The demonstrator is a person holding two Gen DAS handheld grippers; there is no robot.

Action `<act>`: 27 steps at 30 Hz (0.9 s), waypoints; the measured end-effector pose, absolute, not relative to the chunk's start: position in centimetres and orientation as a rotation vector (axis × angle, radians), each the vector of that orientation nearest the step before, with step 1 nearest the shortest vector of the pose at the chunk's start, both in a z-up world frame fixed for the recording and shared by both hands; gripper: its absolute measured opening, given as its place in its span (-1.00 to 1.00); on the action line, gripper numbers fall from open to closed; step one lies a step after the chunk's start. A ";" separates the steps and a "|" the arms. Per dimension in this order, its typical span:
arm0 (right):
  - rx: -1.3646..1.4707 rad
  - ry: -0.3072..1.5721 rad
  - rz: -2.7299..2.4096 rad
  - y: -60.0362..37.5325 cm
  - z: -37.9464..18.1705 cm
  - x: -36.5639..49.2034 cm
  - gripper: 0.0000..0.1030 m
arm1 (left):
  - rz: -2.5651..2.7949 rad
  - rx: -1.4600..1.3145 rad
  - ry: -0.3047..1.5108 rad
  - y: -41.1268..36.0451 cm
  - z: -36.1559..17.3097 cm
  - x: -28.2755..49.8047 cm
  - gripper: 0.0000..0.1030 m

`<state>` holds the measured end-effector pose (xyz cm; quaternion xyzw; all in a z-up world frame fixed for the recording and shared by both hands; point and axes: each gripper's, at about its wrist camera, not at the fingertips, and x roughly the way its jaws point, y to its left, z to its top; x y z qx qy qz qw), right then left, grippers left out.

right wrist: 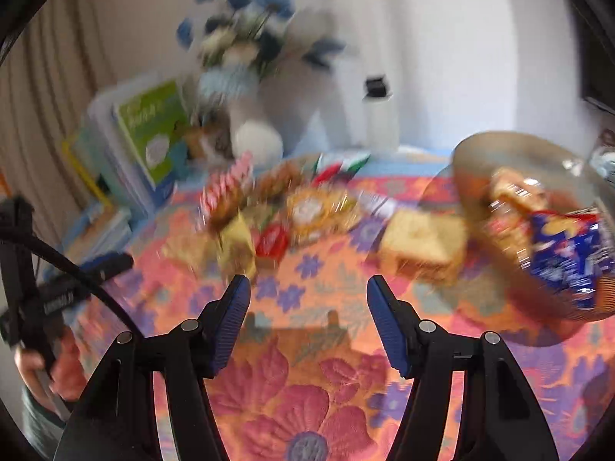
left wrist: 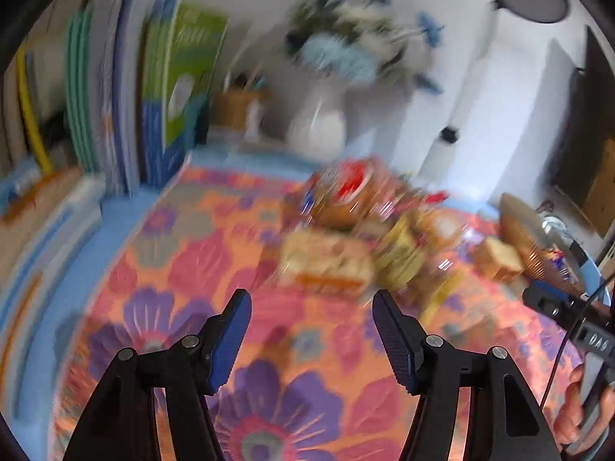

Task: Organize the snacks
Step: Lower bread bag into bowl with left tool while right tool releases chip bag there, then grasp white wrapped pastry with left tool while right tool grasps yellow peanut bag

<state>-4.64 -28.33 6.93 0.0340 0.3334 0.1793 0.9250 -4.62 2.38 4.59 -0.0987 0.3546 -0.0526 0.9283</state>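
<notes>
Floral quilted cloth [right wrist: 307, 403], crinkly wrapped snacks [right wrist: 315, 211]

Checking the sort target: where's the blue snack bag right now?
Right wrist view, far right: the blue snack bag lies in the tilted brown bowl, right of the tan wrapped snack block on the floral cloth.

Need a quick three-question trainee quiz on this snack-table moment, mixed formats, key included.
1. True or false: the right gripper holds a snack.
2. The blue snack packet lies: A) in the bowl B) on the books C) under the vase.
3. Fill in: the snack pile lies on a ____-patterned tablecloth.

Key: 1 false, its jaws are empty; 2 A; 3 flower.
</notes>
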 end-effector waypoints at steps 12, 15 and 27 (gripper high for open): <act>0.032 0.770 0.356 -27.6 4.1 -3.4 0.22 | -0.054 -0.180 0.719 2.2 3.2 -4.8 0.28; 0.002 0.772 0.346 -27.0 3.9 -3.5 0.22 | -0.018 -0.154 0.710 2.0 3.4 -5.0 0.31; -0.048 0.753 0.266 -26.7 3.9 -3.8 0.23 | 0.075 -0.112 0.694 2.0 3.5 -5.2 0.53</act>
